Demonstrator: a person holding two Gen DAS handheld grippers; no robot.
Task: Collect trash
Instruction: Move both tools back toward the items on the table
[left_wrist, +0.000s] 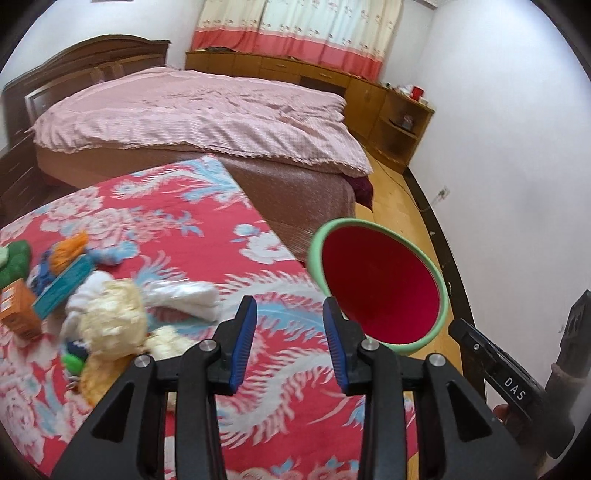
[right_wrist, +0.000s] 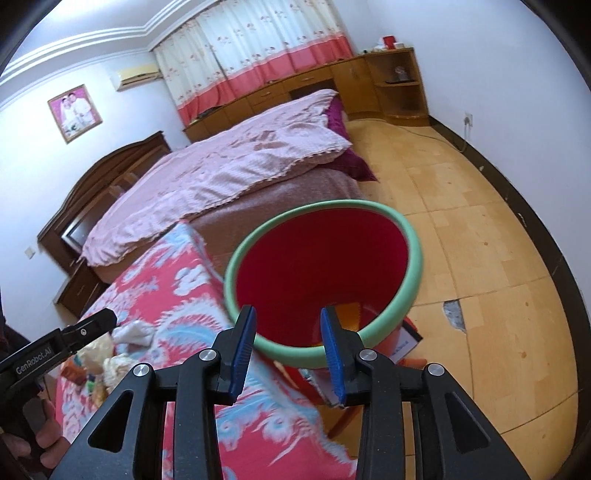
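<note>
A red bin with a green rim (left_wrist: 314, 251) stands beside the table, to the right of its edge. My left gripper (left_wrist: 290, 310) hovers open over the red floral cloth (left_wrist: 177, 221) with nothing between its blue pads. To its left lies a pile of trash: crumpled yellowish paper (left_wrist: 107, 317), white tissue (left_wrist: 192, 295), an orange box (left_wrist: 18, 314) and a teal box (left_wrist: 62, 284). My right gripper (right_wrist: 288, 317) is open and empty above the near rim of the bin (right_wrist: 332, 205). An orange scrap (right_wrist: 349, 314) lies inside the bin.
A bed with a pink quilt (left_wrist: 207, 114) stands right behind the table. Wooden cabinets (left_wrist: 288, 72) line the far wall under the curtain. Bare wooden floor (right_wrist: 480, 240) lies to the right of the bin, with a damaged patch (right_wrist: 454, 314).
</note>
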